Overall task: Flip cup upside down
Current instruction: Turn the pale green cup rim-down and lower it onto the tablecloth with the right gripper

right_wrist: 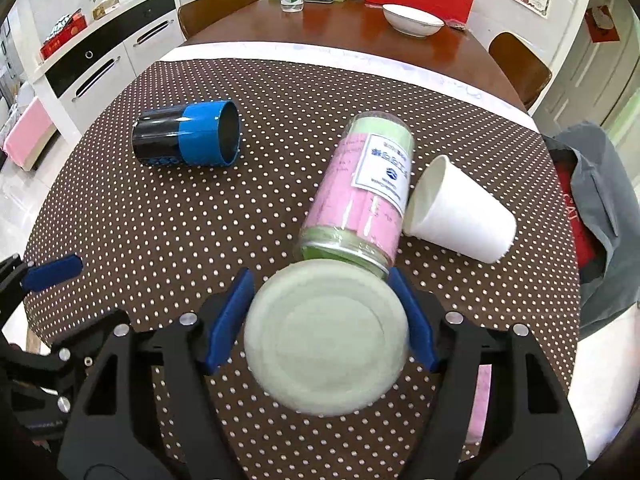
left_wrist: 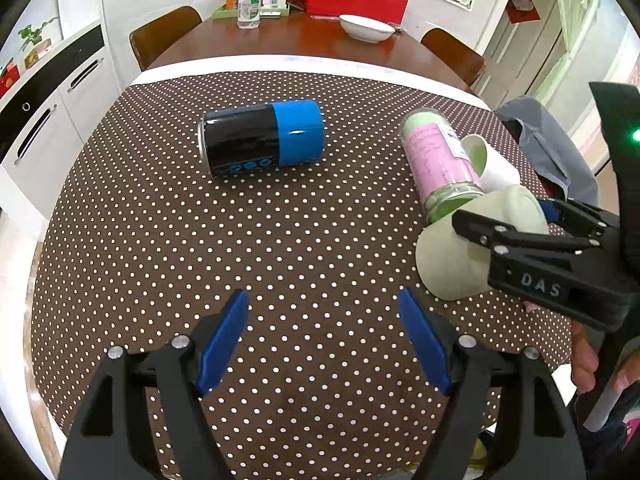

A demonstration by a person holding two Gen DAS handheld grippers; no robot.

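Note:
My right gripper (right_wrist: 324,316) is shut on a pale green cup (right_wrist: 326,340), whose flat base faces the right wrist camera; in the left wrist view the pale green cup (left_wrist: 448,260) is held tilted just above the dotted cloth by the right gripper (left_wrist: 516,220). My left gripper (left_wrist: 324,340) is open and empty over the cloth, to the left of the cup. A white paper cup (right_wrist: 460,212) lies on its side beyond it.
A pink and green glass jar (right_wrist: 360,188) lies on its side touching the paper cup. A black and blue cup (left_wrist: 260,136) lies on its side at mid table. A grey bag (right_wrist: 600,208) hangs at the table's right edge. A white bowl (left_wrist: 366,28) sits on the far table.

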